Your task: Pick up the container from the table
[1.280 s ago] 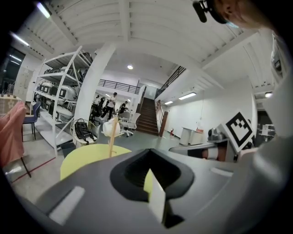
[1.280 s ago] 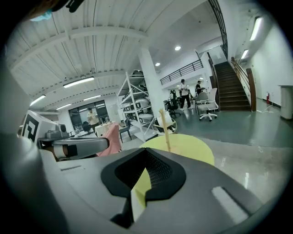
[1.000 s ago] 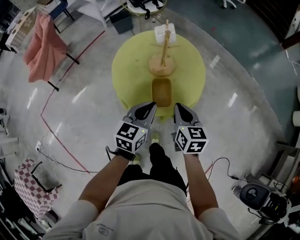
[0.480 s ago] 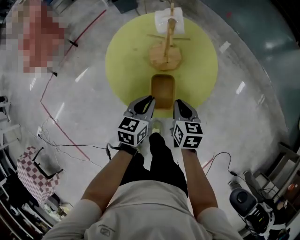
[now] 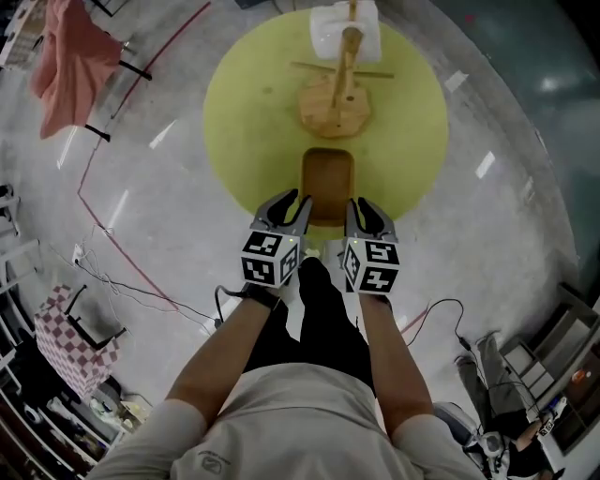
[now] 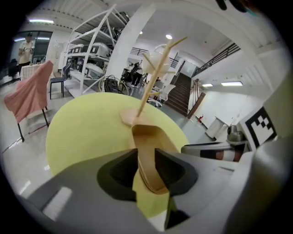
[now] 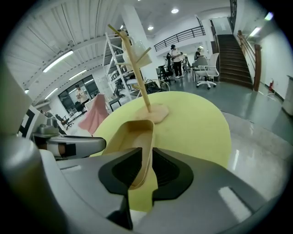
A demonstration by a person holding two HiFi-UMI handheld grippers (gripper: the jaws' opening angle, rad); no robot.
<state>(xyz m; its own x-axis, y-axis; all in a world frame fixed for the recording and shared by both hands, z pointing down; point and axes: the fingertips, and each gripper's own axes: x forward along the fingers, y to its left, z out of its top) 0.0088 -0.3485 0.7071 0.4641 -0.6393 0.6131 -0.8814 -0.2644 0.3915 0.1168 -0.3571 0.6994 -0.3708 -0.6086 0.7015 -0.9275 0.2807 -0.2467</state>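
Note:
An oblong wooden container (image 5: 328,178) lies on the round yellow table (image 5: 248,122), near its front edge. My left gripper (image 5: 298,204) stands at the container's near left corner and my right gripper (image 5: 355,206) at its near right corner. In the left gripper view the container's left wall (image 6: 147,137) runs between the narrow jaws of the left gripper (image 6: 146,161), which is shut on it. In the right gripper view the right wall (image 7: 145,137) sits pinched in the right gripper (image 7: 146,167). The container looks empty.
Just behind the container stands a wooden stand (image 5: 336,103) with an upright pole and cross arms. A white object (image 5: 342,23) sits at the table's far edge. A pink cloth on a rack (image 5: 66,56), red floor tape and cables lie to the left.
Both grippers have moved forward over the table's front edge and now straddle the side walls at the container's near end. The container lies where it was.

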